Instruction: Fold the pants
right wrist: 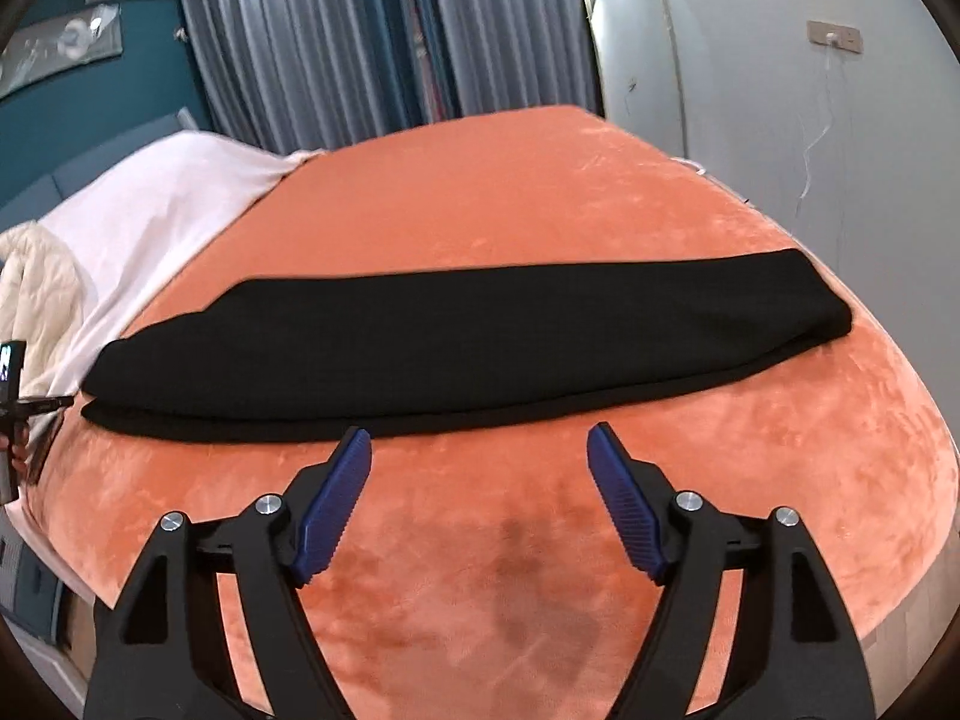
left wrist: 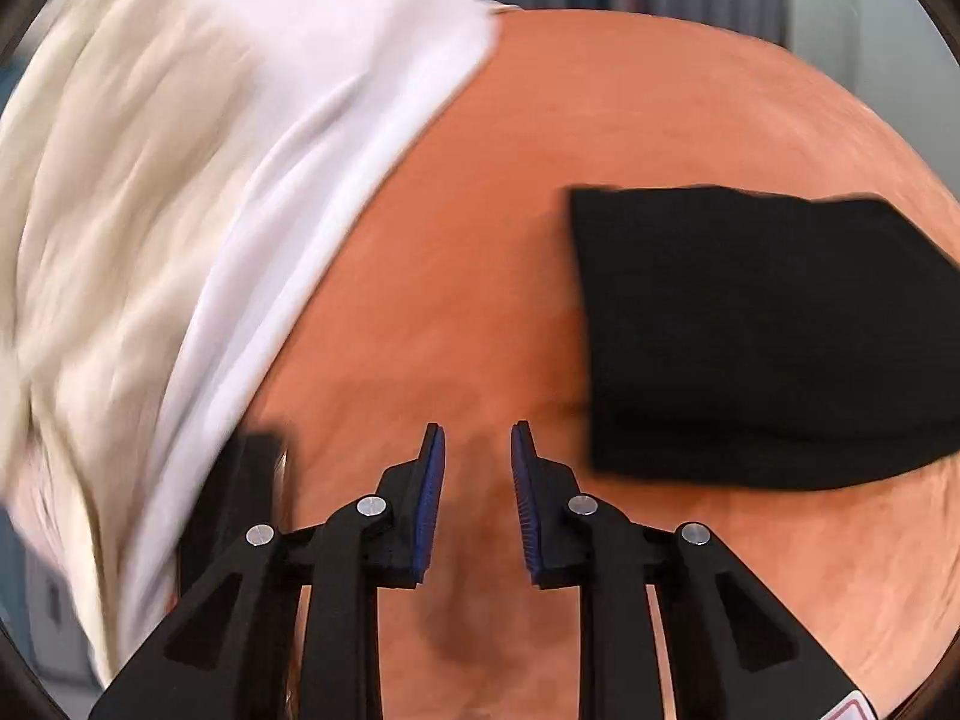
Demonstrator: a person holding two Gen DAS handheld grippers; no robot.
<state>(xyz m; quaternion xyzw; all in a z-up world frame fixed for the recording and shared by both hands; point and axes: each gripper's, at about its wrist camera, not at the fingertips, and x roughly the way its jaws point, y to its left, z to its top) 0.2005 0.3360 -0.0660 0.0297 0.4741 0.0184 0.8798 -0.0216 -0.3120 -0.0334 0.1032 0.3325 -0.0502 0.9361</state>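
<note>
The black pants (right wrist: 468, 342) lie flat across the orange bed (right wrist: 540, 192), already doubled lengthwise into one long strip, one leg stacked on the other. In the right wrist view the strip runs from near the left side of the bed to its right side, with the lower layer peeking out as a thin edge along the near side. The left end is wider than the right end.

The right tongs (right wrist: 478, 438) hang above bare orange cover just in front of the near edge of the pants, their blue pads spread wide apart and gripping nothing.

The left tongs (left wrist: 477, 435) also hold nothing; their pads stand apart with a narrower gap, over bare orange cover. In the left wrist view one end of the pants (left wrist: 768, 330) lies to the right of the tongs, near but not touching them. This view is blurred.

A white sheet (right wrist: 162, 204) and a cream blanket (right wrist: 36, 282) lie along the left side of the bed, apart from the pants. Grey curtains (right wrist: 312, 42) hang behind the bed, beside a teal wall (right wrist: 96, 102).
</note>
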